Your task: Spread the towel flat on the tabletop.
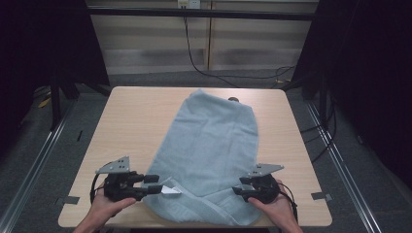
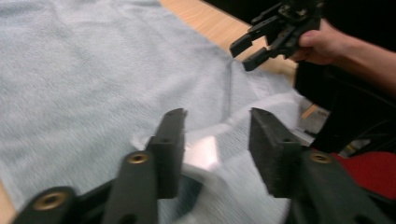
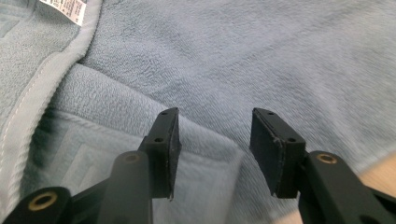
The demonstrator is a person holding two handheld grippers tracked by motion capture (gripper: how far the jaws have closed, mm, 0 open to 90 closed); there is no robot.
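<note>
You're at a pale wooden table (image 1: 131, 104) in a dim room with dark curtains at the sides, and the light blue towel (image 1: 209, 145) lies lengthwise down its middle, its far end near the table's far edge and its near end right in front of you. That near end is already turned back on itself — a folded band with a woven border pattern (image 3: 70, 154) lies over the plain pile, and the white care label (image 3: 65, 8) shows face up at the hem, which suggests the fold is being built from your side. Your left gripper (image 1: 154, 183) sits at the towel's near-left corner with its jaws standing apart; a pale flap of cloth (image 2: 201, 151) lies in the gap, but the pads do not look pressed on it, so I read it as let go rather than held. Your right gripper (image 1: 241, 186) hovers at the near-right edge, jaws likewise apart over the folded layer and gripping nothing. Both tools flank the same hem — likely so you can take both corners at once and carry the fold evenly. The far edge is slightly bunched, so expect to smooth it.
</note>
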